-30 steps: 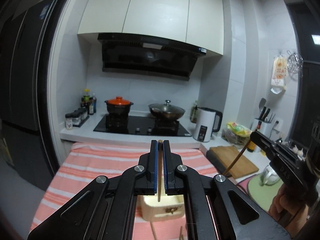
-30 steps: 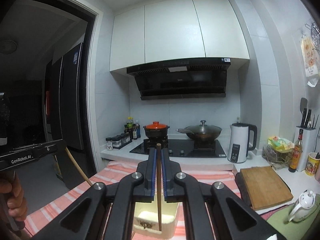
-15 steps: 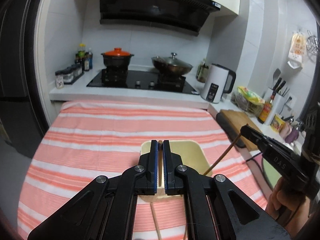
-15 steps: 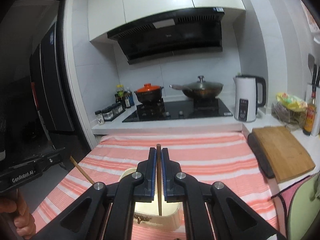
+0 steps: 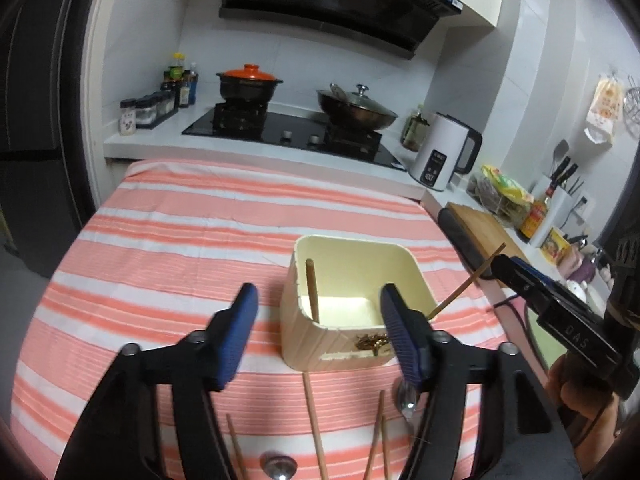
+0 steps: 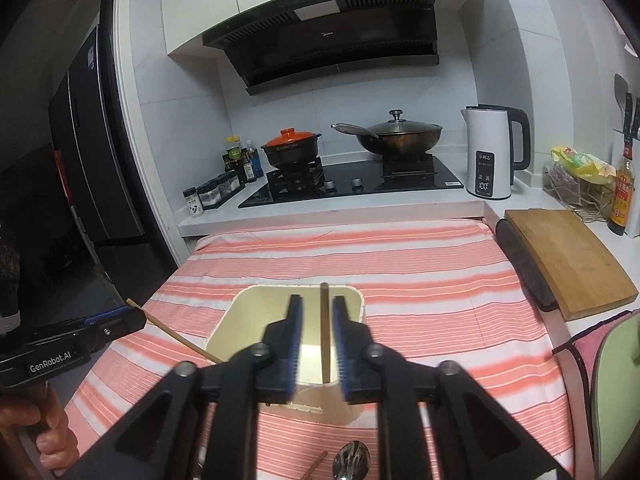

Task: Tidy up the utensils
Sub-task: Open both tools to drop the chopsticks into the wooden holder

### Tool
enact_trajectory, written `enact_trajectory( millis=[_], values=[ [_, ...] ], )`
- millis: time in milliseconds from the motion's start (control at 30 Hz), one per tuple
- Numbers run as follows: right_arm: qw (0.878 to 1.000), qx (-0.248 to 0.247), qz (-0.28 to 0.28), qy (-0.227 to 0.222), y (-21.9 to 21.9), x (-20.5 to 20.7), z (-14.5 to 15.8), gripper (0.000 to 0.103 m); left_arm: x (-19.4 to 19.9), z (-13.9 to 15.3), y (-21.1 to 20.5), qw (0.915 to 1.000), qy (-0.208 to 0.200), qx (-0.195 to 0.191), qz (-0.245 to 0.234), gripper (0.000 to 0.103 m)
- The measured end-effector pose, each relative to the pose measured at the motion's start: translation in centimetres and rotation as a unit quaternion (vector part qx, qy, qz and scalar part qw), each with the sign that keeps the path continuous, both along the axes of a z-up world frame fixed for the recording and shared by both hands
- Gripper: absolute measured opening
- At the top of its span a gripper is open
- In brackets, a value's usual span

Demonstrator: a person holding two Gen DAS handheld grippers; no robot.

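Note:
A cream square box point(image 5: 356, 300) stands on the striped cloth; it also shows in the right wrist view point(image 6: 256, 320). My left gripper point(image 5: 318, 328) is open just in front of it, and a wooden chopstick point(image 5: 311, 290) leans inside the box against its left wall. My right gripper point(image 6: 318, 344) is open above the box, with a chopstick point(image 6: 325, 336) upright between its parted fingers over the box. Several chopsticks point(image 5: 316, 432) and a spoon point(image 5: 406, 400) lie on the cloth in front of the box.
The pink-and-white striped cloth point(image 5: 192, 240) covers the table. Behind it is a hob with an orange-lidded pot point(image 5: 248, 84) and a wok point(image 5: 356, 108), and a white kettle point(image 5: 440, 156). A wooden cutting board point(image 6: 568, 256) lies at the right.
Both grippers came down over the box and opened. The left chopstick now leans inside the box; the right chopstick stands loose between the parted fingers.

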State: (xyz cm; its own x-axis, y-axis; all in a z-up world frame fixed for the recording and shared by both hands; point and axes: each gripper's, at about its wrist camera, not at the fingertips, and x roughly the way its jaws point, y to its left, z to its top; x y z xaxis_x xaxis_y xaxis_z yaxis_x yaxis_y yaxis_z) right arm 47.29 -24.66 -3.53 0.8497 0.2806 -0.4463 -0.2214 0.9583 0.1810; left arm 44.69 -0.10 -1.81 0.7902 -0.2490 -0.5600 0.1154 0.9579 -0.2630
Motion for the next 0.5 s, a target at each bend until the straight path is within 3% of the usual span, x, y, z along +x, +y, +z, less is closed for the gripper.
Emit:
enact_trajectory(
  millis=[33, 267, 500],
  values=[
    [1.0, 0.001, -0.002, -0.008, -0.1, -0.5, 0.1, 0.062, -0.5, 0.1, 0.4, 1.0, -0.002, -0.005, -0.002, 0.071],
    [0.999, -0.008, 0.0, -0.034, -1.2, -5.9, 0.8, 0.062, -6.7, 0.2, 2.1, 0.9995, 0.0, 0.027, -0.013, 0.079],
    [0.999, -0.024, -0.003, -0.041, -2.5, -13.7, -1.3, 0.062, -14.9, -4.1, 2.5, 0.9984, 0.02, 0.043, -0.03, 0.082]
  ],
)
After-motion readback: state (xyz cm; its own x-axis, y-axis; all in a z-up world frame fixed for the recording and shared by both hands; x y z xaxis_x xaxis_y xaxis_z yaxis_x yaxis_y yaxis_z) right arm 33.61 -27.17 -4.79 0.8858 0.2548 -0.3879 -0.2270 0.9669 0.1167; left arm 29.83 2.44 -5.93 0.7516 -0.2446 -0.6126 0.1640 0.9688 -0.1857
